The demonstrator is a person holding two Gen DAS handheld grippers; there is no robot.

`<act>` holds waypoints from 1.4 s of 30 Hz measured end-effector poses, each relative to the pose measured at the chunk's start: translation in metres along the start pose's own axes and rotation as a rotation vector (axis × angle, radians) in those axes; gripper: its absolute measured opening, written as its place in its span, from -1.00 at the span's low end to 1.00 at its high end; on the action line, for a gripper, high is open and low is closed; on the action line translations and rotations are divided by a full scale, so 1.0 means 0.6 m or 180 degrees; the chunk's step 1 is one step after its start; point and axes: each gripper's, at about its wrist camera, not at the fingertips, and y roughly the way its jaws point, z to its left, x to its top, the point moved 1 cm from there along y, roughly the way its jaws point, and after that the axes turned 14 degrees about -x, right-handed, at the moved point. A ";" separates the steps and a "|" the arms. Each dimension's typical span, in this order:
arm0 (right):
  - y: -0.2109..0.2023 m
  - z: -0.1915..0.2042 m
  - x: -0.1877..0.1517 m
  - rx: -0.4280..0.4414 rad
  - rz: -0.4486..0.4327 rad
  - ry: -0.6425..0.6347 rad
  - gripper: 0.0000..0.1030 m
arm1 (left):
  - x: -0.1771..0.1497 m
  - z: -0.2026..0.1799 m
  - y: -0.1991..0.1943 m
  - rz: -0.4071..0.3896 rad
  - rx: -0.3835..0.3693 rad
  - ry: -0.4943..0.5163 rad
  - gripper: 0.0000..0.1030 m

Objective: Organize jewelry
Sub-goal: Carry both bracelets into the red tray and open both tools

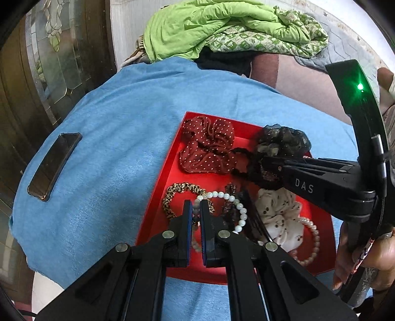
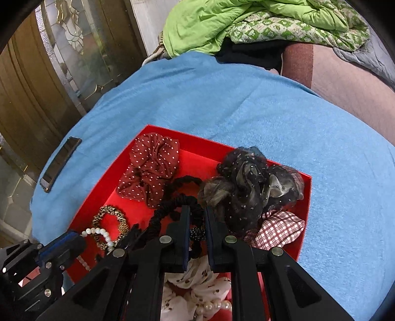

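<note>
2 pearl bracelets (image 1: 237, 210), 1 red tray (image 1: 158, 182)

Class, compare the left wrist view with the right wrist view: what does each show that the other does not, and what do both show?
Only the left wrist view shows a hand holding the right gripper, a green light on its body, and a pink bead bracelet.

Only the right wrist view shows a red checked scrunchie.

Both show the red box on a blue cloth, the dotted red scrunchie, the leopard scrunchie, the white bead bracelet, a phone and green bedding.
</note>
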 end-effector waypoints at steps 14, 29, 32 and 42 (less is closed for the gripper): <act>0.032 0.012 -0.007 -0.0063 0.0112 -0.0047 -0.75 | -0.004 0.024 0.023 0.0082 -0.0017 -0.0128 -0.89; -0.011 0.013 -0.004 0.0001 -0.0048 0.0014 -0.21 | 0.001 0.009 -0.023 -0.0117 -0.0046 -0.0116 0.03; -0.052 0.013 -0.007 -0.0024 -0.0213 0.0064 -0.06 | 0.003 0.000 -0.044 -0.0175 -0.0048 -0.0064 0.05; -0.167 0.006 -0.074 -0.0308 -0.0508 0.0092 0.24 | -0.032 -0.021 -0.131 -0.0510 0.0282 0.0086 0.40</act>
